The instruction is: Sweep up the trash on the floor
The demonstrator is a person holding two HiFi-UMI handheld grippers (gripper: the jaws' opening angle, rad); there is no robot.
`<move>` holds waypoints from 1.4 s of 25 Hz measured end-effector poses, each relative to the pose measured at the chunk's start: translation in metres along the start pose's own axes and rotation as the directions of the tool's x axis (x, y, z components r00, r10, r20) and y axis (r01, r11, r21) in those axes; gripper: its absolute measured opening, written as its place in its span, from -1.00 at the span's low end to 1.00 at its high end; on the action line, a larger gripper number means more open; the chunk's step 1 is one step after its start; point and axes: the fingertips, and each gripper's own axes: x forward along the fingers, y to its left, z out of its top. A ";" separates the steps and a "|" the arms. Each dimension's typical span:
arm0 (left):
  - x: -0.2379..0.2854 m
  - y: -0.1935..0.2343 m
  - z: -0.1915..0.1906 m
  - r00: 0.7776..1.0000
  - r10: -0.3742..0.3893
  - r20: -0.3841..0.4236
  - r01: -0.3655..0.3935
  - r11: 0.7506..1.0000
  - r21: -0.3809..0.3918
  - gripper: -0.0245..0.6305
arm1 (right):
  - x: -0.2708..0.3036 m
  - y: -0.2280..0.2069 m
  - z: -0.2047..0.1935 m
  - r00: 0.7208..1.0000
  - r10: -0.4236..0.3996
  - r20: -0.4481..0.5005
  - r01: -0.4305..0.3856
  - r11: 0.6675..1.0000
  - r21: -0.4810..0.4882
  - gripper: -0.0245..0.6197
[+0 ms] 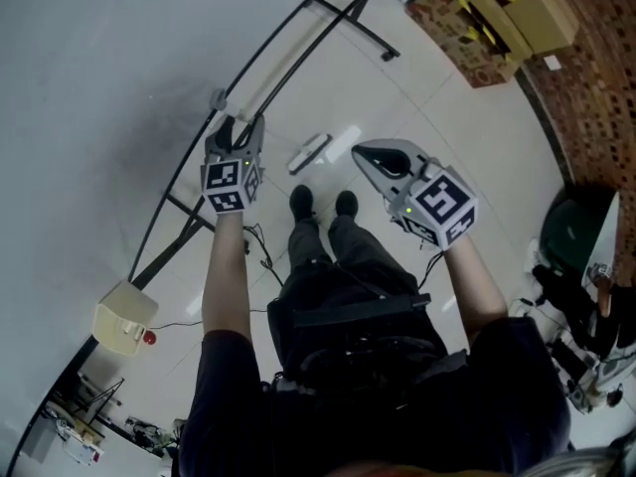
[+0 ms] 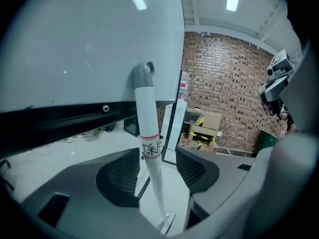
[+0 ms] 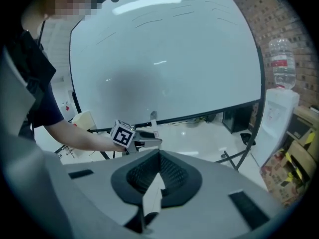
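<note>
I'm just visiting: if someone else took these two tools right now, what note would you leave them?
Left gripper: open, with the white handle standing between its jaws, unclamped.
Right gripper: shut; a white sliver shows at the seam, I can't tell what.
The handle's foot rests on the floor by the shoes.
Done: no sweeping seen. Left: clamp the handle, find the trash (none in view), sweep.

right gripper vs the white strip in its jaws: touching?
Touching. The right gripper view shows the right gripper with its jaws together and the white strip pinched between the dark pads, with no gap on either side.
</note>
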 end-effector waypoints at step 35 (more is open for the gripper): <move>-0.039 -0.216 0.144 0.823 -0.566 -0.035 0.562 0.806 0.184 -0.63 | -0.044 0.001 -0.045 0.987 -0.158 -0.033 0.160 0.984 0.075 -0.63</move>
